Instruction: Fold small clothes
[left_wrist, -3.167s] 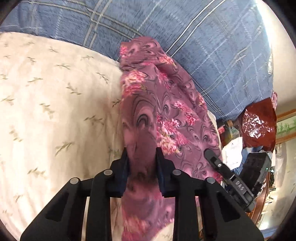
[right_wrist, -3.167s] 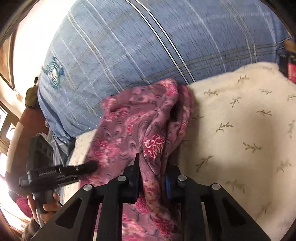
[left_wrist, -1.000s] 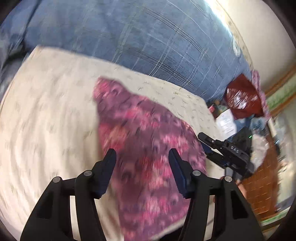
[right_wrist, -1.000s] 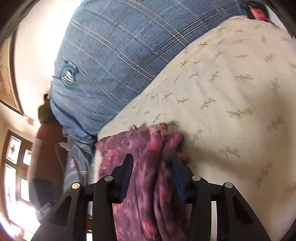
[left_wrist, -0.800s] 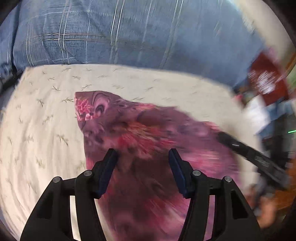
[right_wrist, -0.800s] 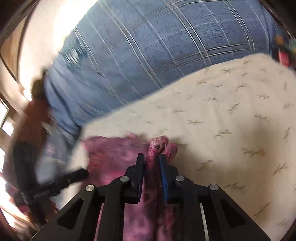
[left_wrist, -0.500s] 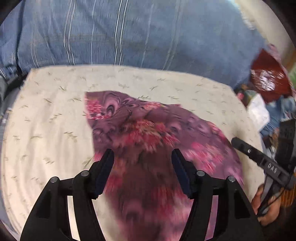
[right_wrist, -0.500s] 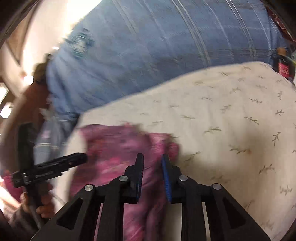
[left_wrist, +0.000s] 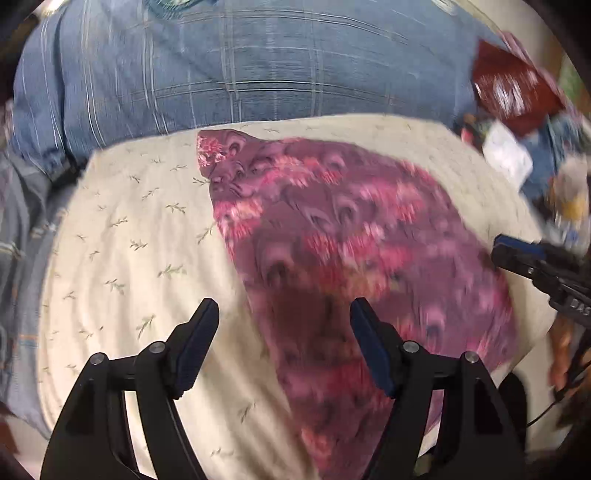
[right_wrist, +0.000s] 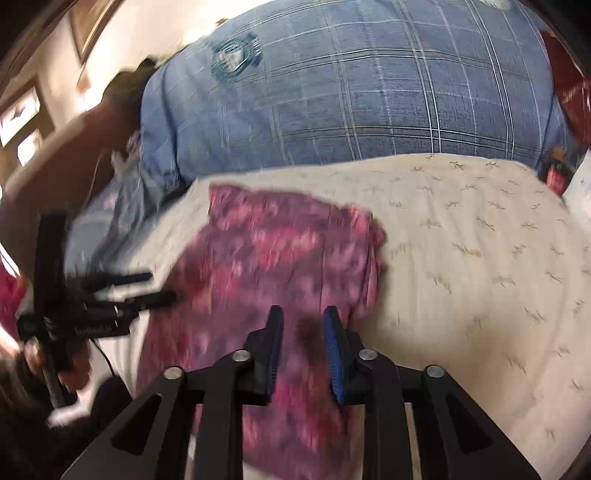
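Note:
A purple garment with pink flowers (left_wrist: 354, 251) lies spread flat on a cream cushion with a leaf print (left_wrist: 122, 251). My left gripper (left_wrist: 284, 314) is wide open above the garment's near left edge and holds nothing. In the right wrist view the same garment (right_wrist: 266, 254) lies on the cushion (right_wrist: 480, 266), folded along its right side. My right gripper (right_wrist: 303, 319) hangs over the garment's near part with its jaws apart and nothing between them. The other gripper shows at the left of the right wrist view (right_wrist: 122, 295) and at the right of the left wrist view (left_wrist: 535, 266).
A large blue plaid pillow (left_wrist: 258, 62) stands behind the cushion, also in the right wrist view (right_wrist: 351, 92). A dark red bag (left_wrist: 513, 88) and assorted clutter (left_wrist: 509, 155) sit at the far right. Dark wooden furniture (right_wrist: 55, 155) stands to the left.
Both grippers let go of the garment, opened and drew back. The garment went from hanging bunched between them to lying flat on the cushion.

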